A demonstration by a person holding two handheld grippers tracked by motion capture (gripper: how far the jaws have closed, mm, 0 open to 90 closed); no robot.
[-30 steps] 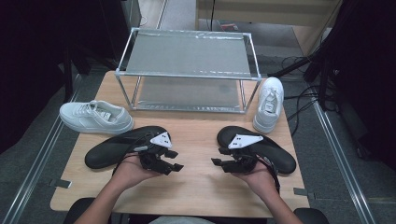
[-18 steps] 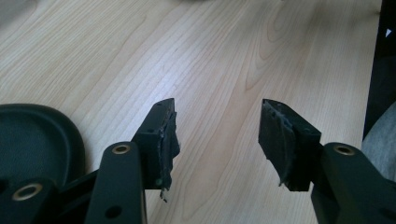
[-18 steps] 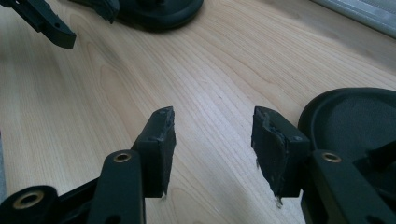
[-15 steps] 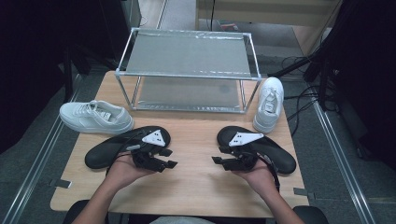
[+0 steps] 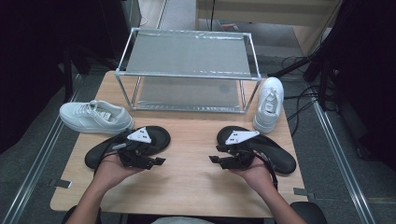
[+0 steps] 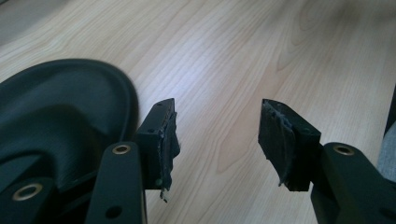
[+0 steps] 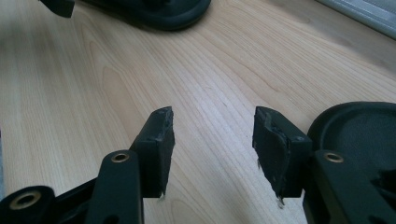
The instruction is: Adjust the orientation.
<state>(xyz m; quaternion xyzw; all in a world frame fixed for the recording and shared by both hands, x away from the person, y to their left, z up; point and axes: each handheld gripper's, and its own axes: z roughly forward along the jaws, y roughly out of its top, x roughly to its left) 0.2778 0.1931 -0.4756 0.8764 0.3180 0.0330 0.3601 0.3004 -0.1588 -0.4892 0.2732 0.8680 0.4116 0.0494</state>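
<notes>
Holding both claws low over the wooden table (image 5: 187,182), you have nothing gripped yet. Left gripper (image 5: 156,161): jaws apart, bare wood between the pads in the left gripper view (image 6: 215,140); they have just been easing wider, with nothing between them. Right gripper (image 5: 215,159): jaws apart too, only table grain between them in the right gripper view (image 7: 212,149).

Nearest things: the left black sandal (image 5: 126,147) lies touching the back of your left hand's claw, just off the left jaw's outer side in the left gripper view (image 6: 60,116). Its long axis runs slantwise, toe end toward the rack, heel end toward the table's left edge. The right black sandal (image 5: 275,154) lies beside your right hand, mirrored, its rim showing just off the right jaw (image 7: 359,126).

Key relation: each claw points inward, toward table centre, so each sandal sits to the outer side of its claw, not ahead of it. Likely you must swing the wrist outward before either rim can enter the jaws. Each hand is nearer its own sandal.

Pose: both forearms come in from the near edge, palms cupped under the grippers, tips roughly level, facing each other.

Farther out: left white sneaker (image 5: 95,116), right white sneaker (image 5: 270,102), metal rack (image 5: 187,53) behind.
</notes>
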